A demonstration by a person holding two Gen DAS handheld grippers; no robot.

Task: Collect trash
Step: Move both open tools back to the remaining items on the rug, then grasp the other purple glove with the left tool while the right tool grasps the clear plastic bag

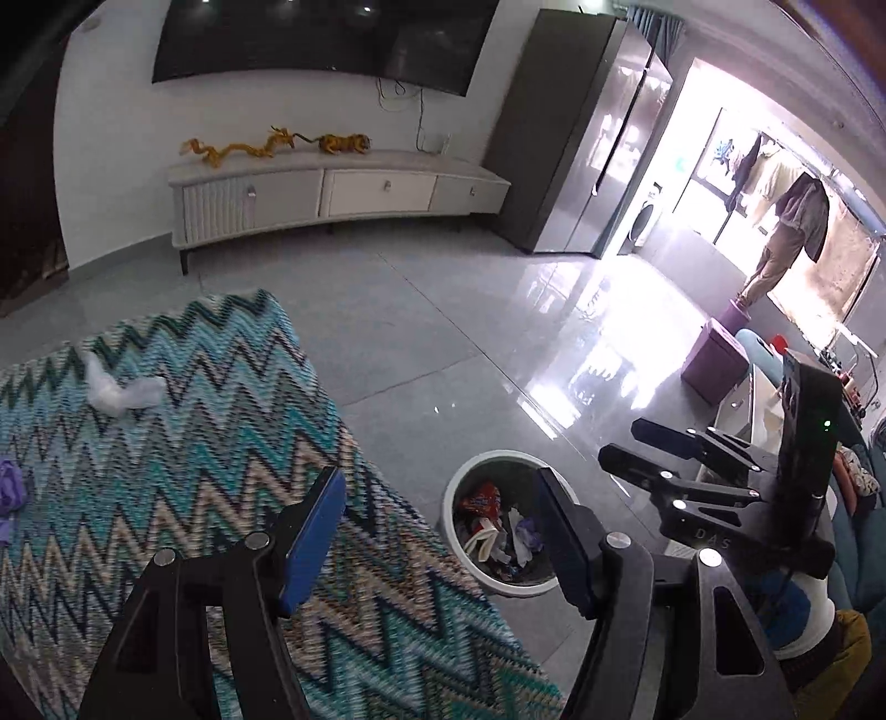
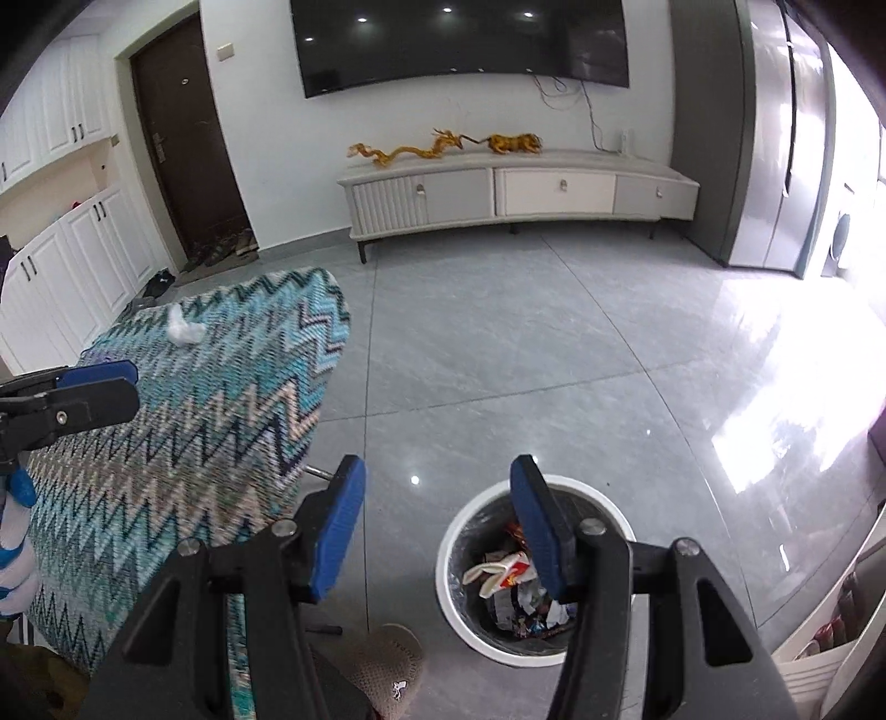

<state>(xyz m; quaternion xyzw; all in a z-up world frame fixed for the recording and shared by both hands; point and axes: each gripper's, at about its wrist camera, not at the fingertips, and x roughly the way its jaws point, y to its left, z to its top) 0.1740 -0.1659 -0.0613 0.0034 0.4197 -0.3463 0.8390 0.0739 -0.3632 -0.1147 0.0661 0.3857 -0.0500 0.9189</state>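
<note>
Grey glossy floor tiles [image 2: 498,360] are reflecting daylight beside a zigzag cloth [image 1: 194,443]; both the left gripper [image 1: 437,531] and right gripper [image 2: 437,526] are hanging parted, gripping nothing.

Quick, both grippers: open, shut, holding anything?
Left hand-held gripper: open, nothing between the pads.
Right hand-held gripper: open, empty, above the trash bin.

- Wall-mounted television [image 2: 459,44], screen dark
- Low white media cabinet [image 2: 515,194] below it
- Golden dragon figurine [image 2: 410,148] and tiger figurine [image 2: 512,143] on the cabinet top
- Brown door [image 2: 183,138], closed
- Slipper [image 2: 387,659] on the grey tiled floor [image 2: 554,360]
</note>
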